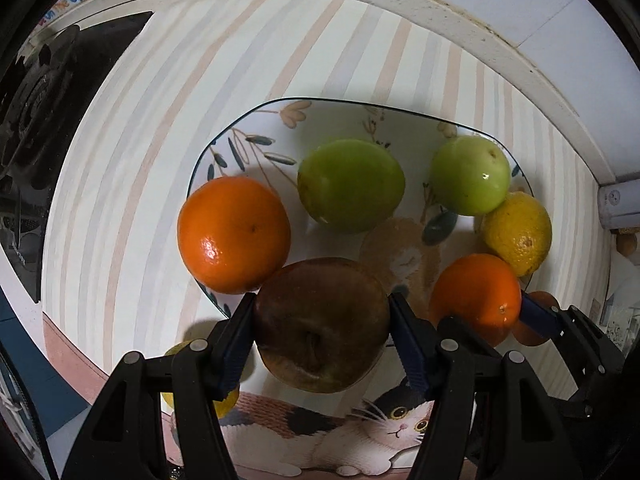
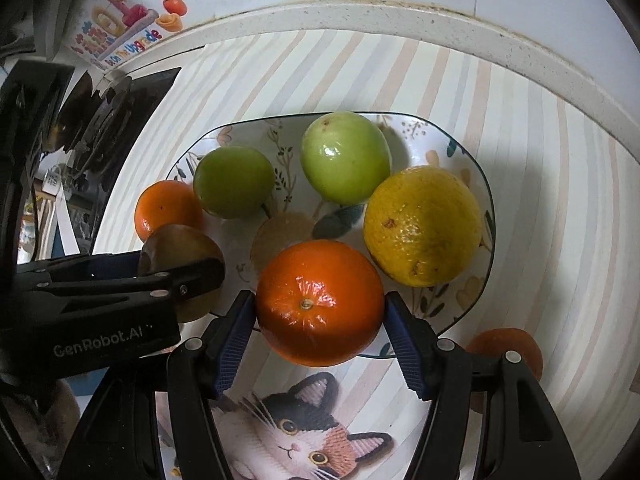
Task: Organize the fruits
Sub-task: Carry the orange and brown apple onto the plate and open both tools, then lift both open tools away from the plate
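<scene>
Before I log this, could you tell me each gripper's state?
Left gripper: shut on the brown fruit.
Right gripper: shut on the orange.

Dim indoor light, strong fisheye bend

Glare spots on the oranges (image 2: 319,302); soft shadows fall left on the mat (image 1: 132,184); corners go black, edges smear.
</scene>
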{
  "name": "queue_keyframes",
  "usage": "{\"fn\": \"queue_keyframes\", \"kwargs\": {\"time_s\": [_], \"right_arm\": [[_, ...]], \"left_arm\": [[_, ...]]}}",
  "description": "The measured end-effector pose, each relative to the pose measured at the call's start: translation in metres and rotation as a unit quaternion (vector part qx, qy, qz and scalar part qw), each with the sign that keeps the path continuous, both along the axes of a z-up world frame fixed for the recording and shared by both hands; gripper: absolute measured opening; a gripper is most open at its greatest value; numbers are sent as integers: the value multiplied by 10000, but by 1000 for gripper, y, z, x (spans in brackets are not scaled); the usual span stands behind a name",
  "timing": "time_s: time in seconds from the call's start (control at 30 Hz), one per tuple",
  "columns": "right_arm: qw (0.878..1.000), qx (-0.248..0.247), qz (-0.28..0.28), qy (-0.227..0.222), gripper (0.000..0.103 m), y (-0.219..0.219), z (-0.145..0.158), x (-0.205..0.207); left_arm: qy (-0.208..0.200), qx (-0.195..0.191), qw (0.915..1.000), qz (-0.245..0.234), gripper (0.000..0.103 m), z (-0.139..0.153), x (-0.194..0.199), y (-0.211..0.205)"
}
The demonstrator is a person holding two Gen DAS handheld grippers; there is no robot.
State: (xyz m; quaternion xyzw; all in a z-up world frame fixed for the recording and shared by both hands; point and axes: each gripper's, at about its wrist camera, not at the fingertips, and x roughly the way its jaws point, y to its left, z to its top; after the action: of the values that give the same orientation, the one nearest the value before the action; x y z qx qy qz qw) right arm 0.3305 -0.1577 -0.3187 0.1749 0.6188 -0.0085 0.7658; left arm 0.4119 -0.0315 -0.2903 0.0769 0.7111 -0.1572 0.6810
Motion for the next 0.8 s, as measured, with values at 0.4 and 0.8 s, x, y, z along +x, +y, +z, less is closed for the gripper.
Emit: {"fn": "queue_keyframes", "kwargs": {"time_s": [0.4, 0.8], "right_arm": [[9999, -27, -100, 130, 86, -16, 25, -21], [9971, -748, -85, -85, 96, -25, 73, -60]], "left_arm": [[11, -80, 9995, 302, 73, 11, -2, 26], [-906, 126, 9948, 445, 87, 64, -52, 55]]}}
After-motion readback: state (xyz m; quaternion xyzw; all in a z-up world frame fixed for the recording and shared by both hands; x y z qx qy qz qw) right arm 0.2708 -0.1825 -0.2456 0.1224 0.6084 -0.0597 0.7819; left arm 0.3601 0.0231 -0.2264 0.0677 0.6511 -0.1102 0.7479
